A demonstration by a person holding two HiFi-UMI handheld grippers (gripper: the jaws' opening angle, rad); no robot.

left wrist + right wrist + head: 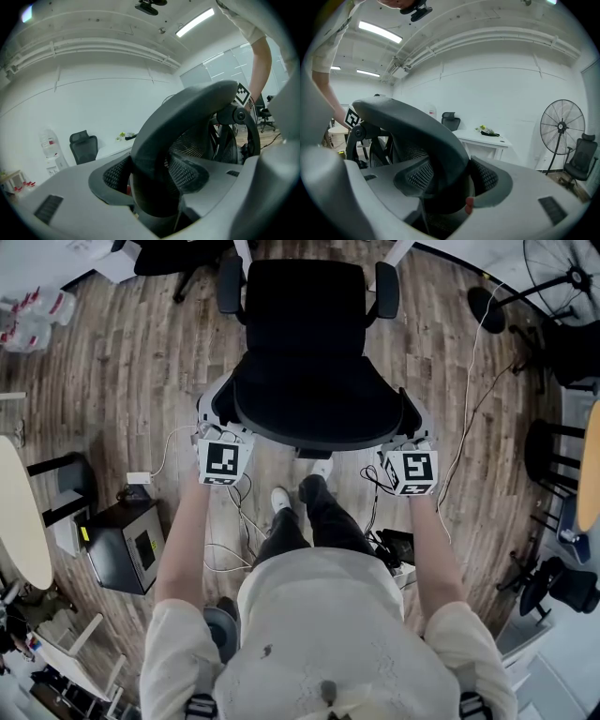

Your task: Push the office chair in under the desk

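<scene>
Head view: office chair (300,352) stands centre on the wood floor (112,362), seat pointing far, back rail (314,439) nearest the person. Left tongs (221,439) at the rail's left corner, right tongs (411,448) at its right corner, arms approx. symmetric. Left gripper view: tongs closed down on the curved grey rail, which fills their gap and touches both sides. White tabletop (112,146) lies far beyond, well apart from the chair. Right gripper view: same; tongs clamped on the rail, tabletop w/ small plant (487,131) on it sits far. Step, est.: grip made, chair not yet under tabletop. Next move, est.: even fwd push w/ both arms, keep chair straight so it doesn't veer; watch armrests (386,289) vs. tabletop edge.
</scene>
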